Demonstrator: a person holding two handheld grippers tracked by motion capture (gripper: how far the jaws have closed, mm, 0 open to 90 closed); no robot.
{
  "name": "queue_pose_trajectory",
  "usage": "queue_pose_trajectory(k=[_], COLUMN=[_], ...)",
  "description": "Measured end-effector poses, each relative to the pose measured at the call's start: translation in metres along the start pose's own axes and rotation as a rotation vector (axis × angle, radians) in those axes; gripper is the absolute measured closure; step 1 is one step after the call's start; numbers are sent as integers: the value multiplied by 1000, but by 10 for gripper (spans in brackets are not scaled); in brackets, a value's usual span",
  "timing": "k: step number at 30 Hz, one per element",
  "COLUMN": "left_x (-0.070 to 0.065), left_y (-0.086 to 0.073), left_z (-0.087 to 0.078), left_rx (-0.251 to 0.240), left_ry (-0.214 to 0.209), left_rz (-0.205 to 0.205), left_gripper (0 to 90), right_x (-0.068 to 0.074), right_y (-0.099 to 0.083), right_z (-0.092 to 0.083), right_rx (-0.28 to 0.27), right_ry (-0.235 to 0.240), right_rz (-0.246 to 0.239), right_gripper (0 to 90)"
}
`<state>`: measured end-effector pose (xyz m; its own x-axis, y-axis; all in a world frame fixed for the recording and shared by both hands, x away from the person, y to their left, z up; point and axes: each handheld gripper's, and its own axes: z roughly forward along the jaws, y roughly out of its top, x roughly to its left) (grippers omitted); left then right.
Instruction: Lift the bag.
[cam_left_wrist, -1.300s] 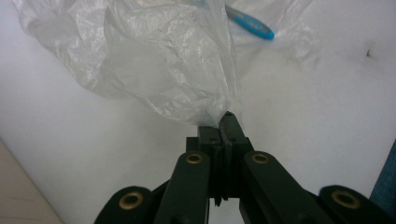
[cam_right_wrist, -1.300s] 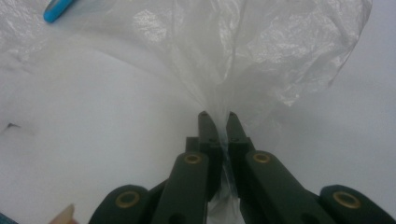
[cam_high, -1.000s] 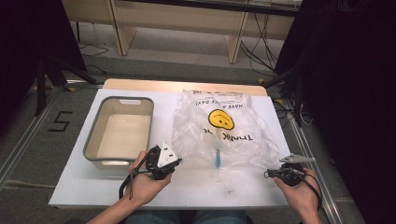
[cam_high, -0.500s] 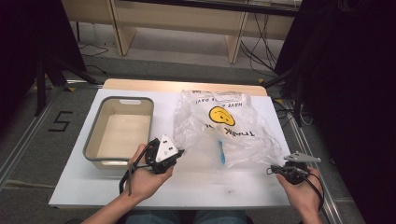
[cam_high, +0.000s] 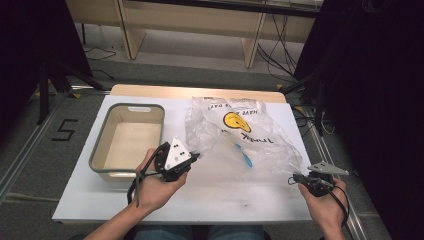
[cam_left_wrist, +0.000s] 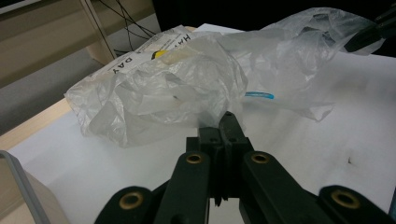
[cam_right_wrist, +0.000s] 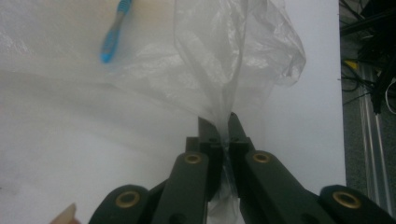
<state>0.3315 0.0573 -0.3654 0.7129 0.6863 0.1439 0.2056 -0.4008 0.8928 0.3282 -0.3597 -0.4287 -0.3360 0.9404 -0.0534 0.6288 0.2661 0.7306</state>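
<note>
The left tool is held in the left hand above the tabletop, tilted up, its jaws clamped on the near-left edge of the clear plastic bag. The right tool is kept low at the tabletop's right edge, pinched shut on the bag's near-right corner. The bag is spread between them, a blue toothbrush lying inside. Since a second ago, the left tool has been raised with its edge of the bag; the right tool is barely shifted. A grey tub stands left.
</note>
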Motion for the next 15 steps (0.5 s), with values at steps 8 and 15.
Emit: queue_pose_trajectory(k=[8,15], left_x=[5,10], left_y=[6,6], left_z=[-6,-8], left_rx=[-28,-40], left_ry=[19,30], left_rz=[-12,-25], left_gripper=[896,896], right_x=[-2,-3], right_y=[3,10], right_z=[-6,-17], right_rx=[-50,-131], right_ry=[-33,-83], right_rz=[2,2], right_gripper=[900,900])
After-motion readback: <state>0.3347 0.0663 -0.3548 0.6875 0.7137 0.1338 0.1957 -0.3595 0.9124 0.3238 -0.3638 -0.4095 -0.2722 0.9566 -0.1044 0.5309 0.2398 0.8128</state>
